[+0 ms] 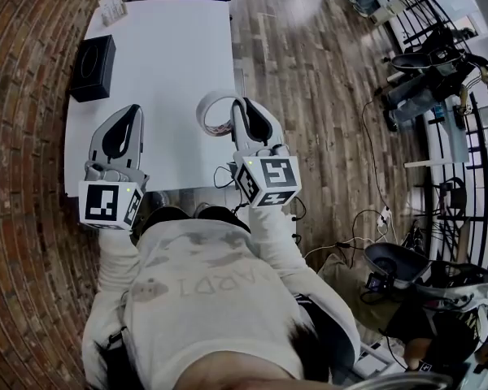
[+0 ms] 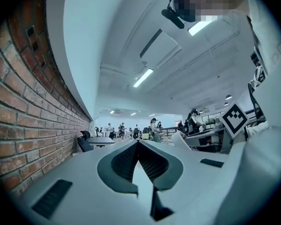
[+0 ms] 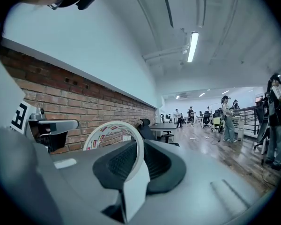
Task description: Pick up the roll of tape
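While the right gripper (image 1: 242, 106) had its jaws clamped on the roll of tape (image 1: 214, 112), seemingly clear of the desk (image 1: 171, 55), the left gripper (image 1: 128, 114) had jaws together, empty, so pickup looked done.

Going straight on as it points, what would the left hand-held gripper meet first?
Probably nothing near: the left hand-held gripper points level down the long room; the black box seems below its line.
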`<act>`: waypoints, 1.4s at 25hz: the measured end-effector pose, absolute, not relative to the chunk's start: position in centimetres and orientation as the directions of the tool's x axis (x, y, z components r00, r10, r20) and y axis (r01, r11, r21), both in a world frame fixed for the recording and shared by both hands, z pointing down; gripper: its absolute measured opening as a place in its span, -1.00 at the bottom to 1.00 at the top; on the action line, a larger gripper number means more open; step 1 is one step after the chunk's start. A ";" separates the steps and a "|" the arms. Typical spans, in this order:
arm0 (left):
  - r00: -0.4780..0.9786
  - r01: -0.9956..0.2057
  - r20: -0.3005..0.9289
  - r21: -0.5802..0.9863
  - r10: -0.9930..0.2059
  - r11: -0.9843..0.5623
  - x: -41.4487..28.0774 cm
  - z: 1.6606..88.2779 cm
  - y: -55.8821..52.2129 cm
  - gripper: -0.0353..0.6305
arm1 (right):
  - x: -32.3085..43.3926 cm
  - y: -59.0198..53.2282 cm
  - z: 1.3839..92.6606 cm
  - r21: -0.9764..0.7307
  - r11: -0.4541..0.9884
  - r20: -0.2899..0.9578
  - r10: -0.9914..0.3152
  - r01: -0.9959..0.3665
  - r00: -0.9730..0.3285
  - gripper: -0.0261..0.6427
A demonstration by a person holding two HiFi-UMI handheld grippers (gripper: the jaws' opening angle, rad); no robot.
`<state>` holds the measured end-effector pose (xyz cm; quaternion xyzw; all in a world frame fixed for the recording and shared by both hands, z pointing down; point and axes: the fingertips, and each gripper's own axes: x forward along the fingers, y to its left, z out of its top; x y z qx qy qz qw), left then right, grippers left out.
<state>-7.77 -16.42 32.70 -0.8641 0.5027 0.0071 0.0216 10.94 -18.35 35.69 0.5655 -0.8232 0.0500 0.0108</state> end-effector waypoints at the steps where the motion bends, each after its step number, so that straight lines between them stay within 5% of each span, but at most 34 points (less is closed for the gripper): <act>1: 0.492 -0.870 -0.037 -0.028 -0.870 -0.491 -7.6 32.6 -16.3 -0.88 | 11.2 -18.2 35.5 -0.069 0.356 0.068 -0.930 -0.932 -0.360 -0.75; 35: 0.474 -0.880 -0.062 -0.018 -0.878 -0.474 -9.5 32.1 -16.7 -0.88 | 9.5 -18.8 34.1 -0.056 0.360 -0.006 -0.933 -0.931 -0.361 -0.75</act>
